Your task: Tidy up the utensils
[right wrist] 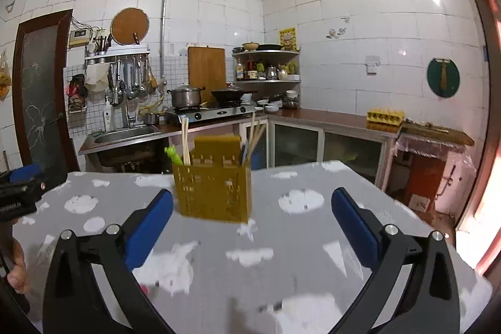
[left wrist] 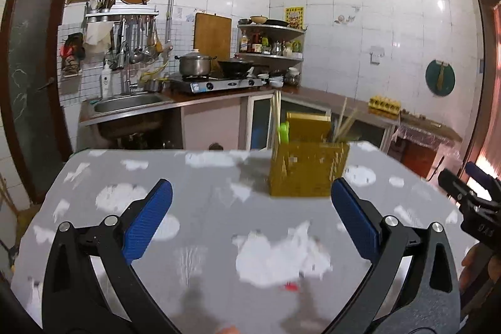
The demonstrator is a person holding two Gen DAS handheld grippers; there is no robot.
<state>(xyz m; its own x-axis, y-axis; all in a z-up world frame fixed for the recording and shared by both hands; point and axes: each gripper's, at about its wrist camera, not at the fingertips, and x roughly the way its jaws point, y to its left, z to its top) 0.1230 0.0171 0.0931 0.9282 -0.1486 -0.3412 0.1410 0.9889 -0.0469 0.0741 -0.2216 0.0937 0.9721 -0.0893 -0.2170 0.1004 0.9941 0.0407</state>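
Utensil holder (right wrist: pixel 213 193) upright, left gripper (left wrist: pixel 250 218), right gripper (right wrist: pixel 252 221) spread wide

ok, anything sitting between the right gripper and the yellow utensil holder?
No. In the right wrist view only bare cloud-print tablecloth lies between the open right gripper and the yellow utensil holder.

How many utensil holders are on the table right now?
1. The yellow utensil holder stands upright on the cloud-print table, toward its far edge, with chopsticks sticking up from it. The table's near edge is out of view.
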